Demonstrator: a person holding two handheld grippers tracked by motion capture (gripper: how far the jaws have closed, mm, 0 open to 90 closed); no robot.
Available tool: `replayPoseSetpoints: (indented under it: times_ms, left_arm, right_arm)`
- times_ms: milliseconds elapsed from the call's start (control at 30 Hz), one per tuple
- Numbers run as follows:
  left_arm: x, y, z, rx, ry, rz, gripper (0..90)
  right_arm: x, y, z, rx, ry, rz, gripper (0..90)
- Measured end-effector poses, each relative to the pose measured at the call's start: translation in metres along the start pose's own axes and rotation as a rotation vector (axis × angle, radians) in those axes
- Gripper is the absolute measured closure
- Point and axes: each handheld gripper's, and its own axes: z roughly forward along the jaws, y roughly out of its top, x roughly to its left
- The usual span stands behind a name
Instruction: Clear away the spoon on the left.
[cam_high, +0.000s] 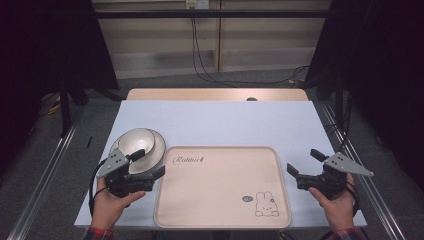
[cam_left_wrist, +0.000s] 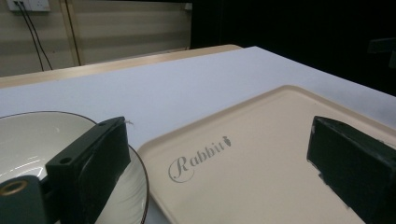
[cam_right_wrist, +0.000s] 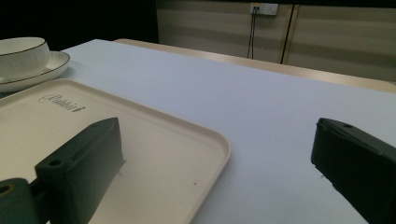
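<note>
The bowl (cam_high: 136, 141), on its plate (cam_high: 157, 150) near the tabletop's left edge, lies just ahead of the left gripper (cam_high: 148, 164); possibly one jaw overlaps the rim. Both grippers are released; the right gripper (cam_high: 305, 162) is far.

Cream tray (cam_high: 220, 200) with rabbit drawing, white dark-rimmed bowl (cam_high: 136, 142), pale blue table (cam_high: 215, 122)
</note>
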Motion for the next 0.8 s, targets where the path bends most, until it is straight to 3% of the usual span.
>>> replayPoseSetpoints:
  times_ms: [233,800]
  left_arm:
    - [0.002,-0.002,-0.006,0.010,0.042,0.006,5.7]
    - [0.016,-0.006,-0.018,0.007,0.151,-0.032,6.4]
  right_arm:
    - [0.002,0.000,0.003,0.001,0.012,-0.017,1.9]
    - [0.002,0.001,0.013,0.007,0.029,-0.011,2.0]
